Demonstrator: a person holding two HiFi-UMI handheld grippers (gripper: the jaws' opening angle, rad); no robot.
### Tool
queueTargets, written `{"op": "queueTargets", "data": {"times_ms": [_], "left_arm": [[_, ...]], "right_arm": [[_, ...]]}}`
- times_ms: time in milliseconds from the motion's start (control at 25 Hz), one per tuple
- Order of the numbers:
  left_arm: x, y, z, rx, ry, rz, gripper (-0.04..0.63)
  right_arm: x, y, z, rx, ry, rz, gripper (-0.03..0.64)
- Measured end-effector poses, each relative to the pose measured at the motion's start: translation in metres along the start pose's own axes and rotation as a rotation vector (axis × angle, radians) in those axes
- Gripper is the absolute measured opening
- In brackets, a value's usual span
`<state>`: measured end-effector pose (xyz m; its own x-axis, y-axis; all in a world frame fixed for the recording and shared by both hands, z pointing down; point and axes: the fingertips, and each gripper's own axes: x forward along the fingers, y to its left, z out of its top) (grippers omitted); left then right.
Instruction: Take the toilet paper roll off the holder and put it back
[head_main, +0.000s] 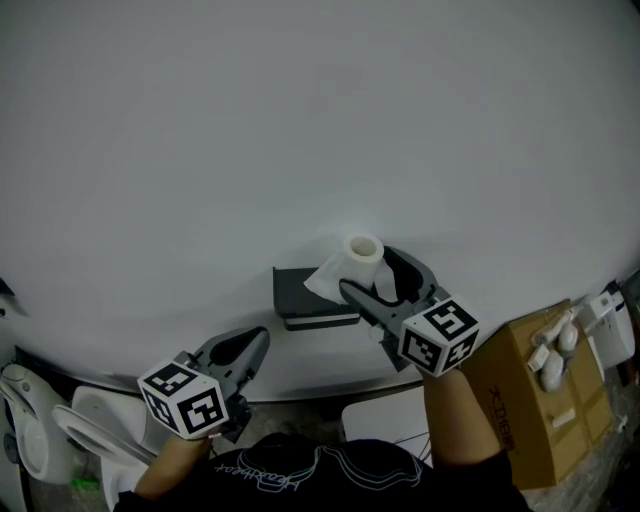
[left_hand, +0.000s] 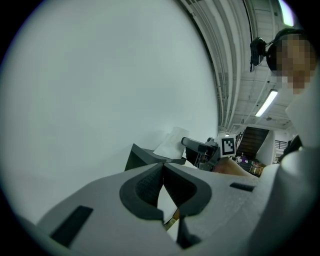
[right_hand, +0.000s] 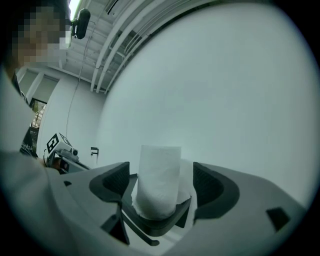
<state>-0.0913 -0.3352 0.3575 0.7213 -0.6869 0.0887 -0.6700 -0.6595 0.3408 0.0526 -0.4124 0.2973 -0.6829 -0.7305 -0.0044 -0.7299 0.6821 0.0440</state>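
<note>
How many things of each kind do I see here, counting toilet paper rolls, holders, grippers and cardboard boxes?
toilet paper roll: 1
holder: 1
grippers: 2, the left gripper and the right gripper
cardboard box: 1
total: 5

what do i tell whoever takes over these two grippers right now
Grippers: left gripper shut and empty, held low, away from the holder. The right gripper has its jaws open on either side of the toilet paper roll, pads not pressing it.
Things: the roll stands upright on the dark holder, a loose sheet hanging off it.
Done: cannot tell whether the roll has already been off and back.
Left: if not, close on the roll, lift it off and reseat it; if so, just back the right gripper away.
</note>
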Motion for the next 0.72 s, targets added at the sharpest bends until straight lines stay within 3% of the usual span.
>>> {"op": "queueTargets", "data": {"times_ms": [200, 440, 720], "left_arm": [[-0.01, -0.01, -0.005, -0.006, -0.012, 0.009, 0.006], [-0.016, -0.033, -0.024, -0.01, 0.009, -0.002, 0.006], [-0.024, -0.073, -0.036, 0.001, 0.014, -0.04, 0.005]], "right_arm": [[-0.032, 0.013, 0.001, -0.002, -0.021, -0.008, 0.36], [-0.08, 0.03, -0.005, 0.037, -0.06, -0.046, 0.161], [-0.134, 0.051, -0.021, 0.103, -0.061, -0.075, 0.055]]}}
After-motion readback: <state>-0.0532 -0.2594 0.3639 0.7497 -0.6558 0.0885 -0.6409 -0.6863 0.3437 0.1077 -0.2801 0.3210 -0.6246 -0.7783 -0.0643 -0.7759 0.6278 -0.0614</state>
